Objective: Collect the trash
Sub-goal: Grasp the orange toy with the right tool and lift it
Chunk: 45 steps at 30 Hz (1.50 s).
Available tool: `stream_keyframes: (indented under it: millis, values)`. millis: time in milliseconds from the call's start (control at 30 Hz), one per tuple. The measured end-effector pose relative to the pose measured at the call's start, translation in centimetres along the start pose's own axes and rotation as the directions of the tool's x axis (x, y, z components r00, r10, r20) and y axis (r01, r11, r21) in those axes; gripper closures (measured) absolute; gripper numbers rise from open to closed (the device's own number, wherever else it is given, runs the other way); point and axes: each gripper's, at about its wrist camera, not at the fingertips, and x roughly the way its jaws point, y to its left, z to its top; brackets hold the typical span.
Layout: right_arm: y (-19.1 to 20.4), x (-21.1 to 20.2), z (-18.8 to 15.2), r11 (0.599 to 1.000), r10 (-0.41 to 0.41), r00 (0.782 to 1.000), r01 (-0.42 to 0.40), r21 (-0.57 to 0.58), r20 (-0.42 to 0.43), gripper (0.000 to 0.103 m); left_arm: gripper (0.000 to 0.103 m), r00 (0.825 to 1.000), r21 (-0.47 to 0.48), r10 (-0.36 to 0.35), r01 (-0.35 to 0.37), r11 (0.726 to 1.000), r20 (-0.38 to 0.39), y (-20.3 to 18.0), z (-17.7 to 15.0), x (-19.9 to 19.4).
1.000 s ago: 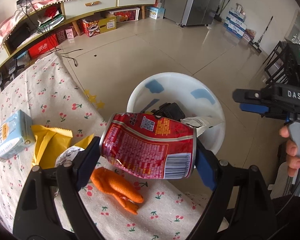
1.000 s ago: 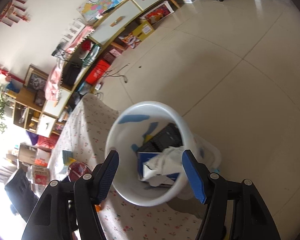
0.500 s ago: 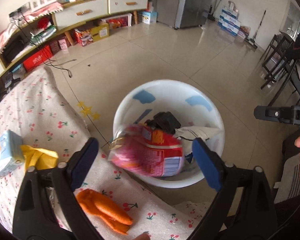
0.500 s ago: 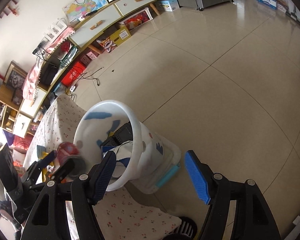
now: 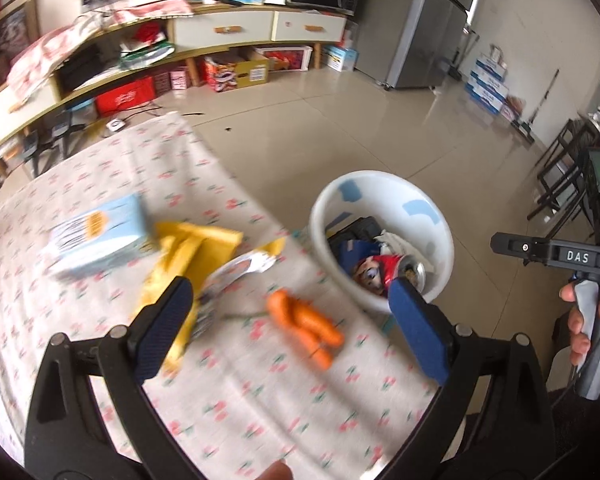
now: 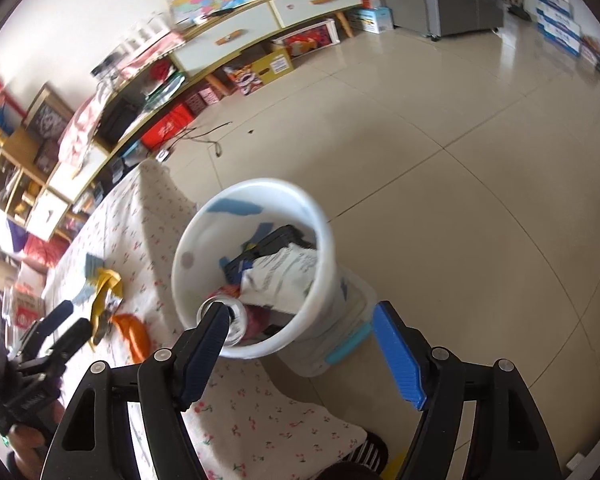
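The red can (image 5: 388, 270) lies inside the white bin (image 5: 440, 224) beside the table, on top of other trash; it also shows in the right wrist view (image 6: 236, 316) inside the bin (image 6: 320, 232). My left gripper (image 5: 288, 320) is open and empty above the cherry-print tablecloth (image 5: 100, 184), over an orange peel (image 5: 304, 322). A yellow wrapper (image 5: 188, 248) and a light blue carton (image 5: 96, 236) lie to its left. My right gripper (image 6: 300, 344) is open and empty, just in front of the bin.
The bin stands on a tiled floor (image 6: 460, 140) off the table's right edge. A long TV cabinet (image 5: 220, 36) with boxes under it lines the far wall. A grey fridge (image 5: 428, 20) and black chairs (image 5: 568, 172) stand further off.
My left gripper opened and let the red can drop into the bin, then swung back left over the table. The right gripper stayed open near the bin.
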Motion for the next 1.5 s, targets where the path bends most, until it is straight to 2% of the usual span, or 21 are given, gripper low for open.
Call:
stream_keyframes:
  millis: [267,633,700,867,1167,1333,1500]
  values:
    - [5.3,0.4,-2.2,0.993,0.001,1.0,-0.003,-0.118,-0.022,0.026,0.003,0.998,-0.057,0.057,-0.056,0.997,0.03,5.2,-3.5,-4.2]
    - [11.9,2.8,-4.4,0.966,-0.003,0.997,-0.017,-0.258,-0.077,0.026,0.003,0.989,-0.146,0.148,-0.144,0.979,0.019,10.9,-8.7,-7.0]
    - [13.0,3.4,-4.7,0.959,-0.006,0.996,-0.019,-0.283,-0.087,0.026,0.002,0.984,-0.179,0.177,-0.173,0.968,0.005,12.0,-9.7,-7.0]
    - [15.8,5.1,-5.4,0.937,-0.02,0.994,-0.02,-0.349,-0.109,0.026,0.002,0.979,-0.238,0.199,-0.205,0.949,-0.052,14.3,-11.9,-6.6]
    - [19.0,8.0,-5.6,0.917,-0.023,0.988,-0.04,-0.396,-0.153,0.027,0.002,0.976,-0.303,0.196,-0.216,0.928,-0.095,16.7,-13.8,-7.0]
    - [20.4,10.0,-5.6,0.906,-0.04,0.983,-0.04,-0.421,-0.179,0.035,0.002,0.975,-0.308,0.202,-0.222,0.925,-0.093,17.1,-14.0,-7.5]
    - [20.8,10.9,-5.5,0.901,-0.056,0.982,-0.028,-0.433,-0.179,0.052,0.002,0.973,-0.301,0.208,-0.227,0.926,-0.096,17.0,-14.0,-7.5]
